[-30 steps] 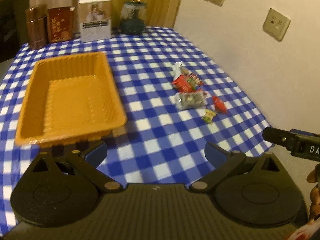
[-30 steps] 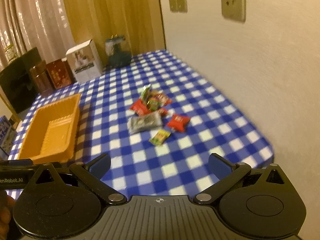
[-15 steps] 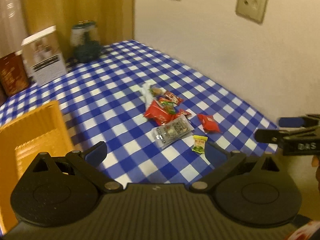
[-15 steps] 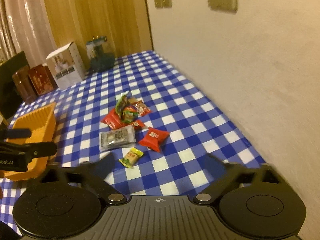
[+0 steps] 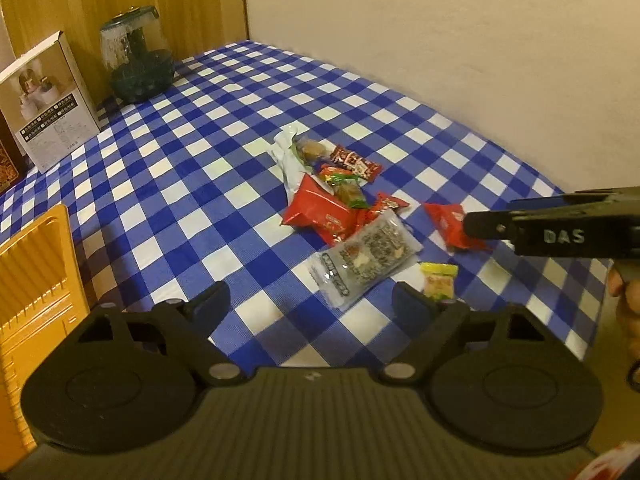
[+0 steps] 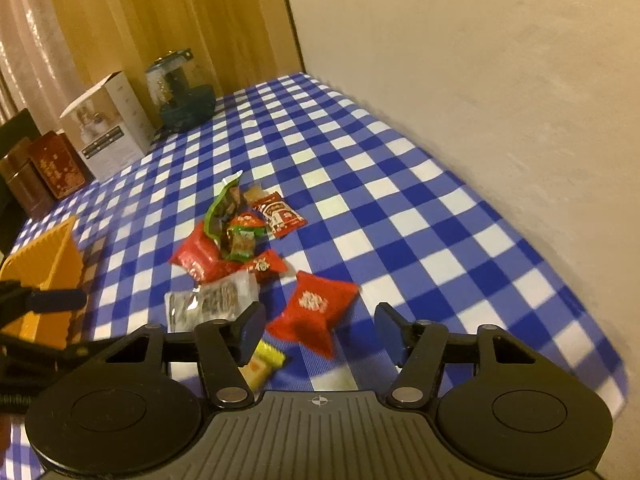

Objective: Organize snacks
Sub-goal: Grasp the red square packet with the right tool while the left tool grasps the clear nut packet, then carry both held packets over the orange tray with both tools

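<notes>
Closing both sets of fingers on nothing, we hover our left gripper [image 5: 310, 300] and right gripper [image 6: 318, 330] over snack packets [image 5: 344, 208] near the counter [image 5: 200, 160] edge, orange tray [image 5: 36, 280] leftward.

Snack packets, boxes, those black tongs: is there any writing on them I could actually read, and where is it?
"DAS": white letters on the side of the right tongs, seen from the left camera.
Red packet: a white emblem, too blurred to read.
Clear packet: print too small to read.
White box: label rows too small to read.
Red tin: gold ornament, unreadable.
Other snack wrappers: blurred.
</notes>
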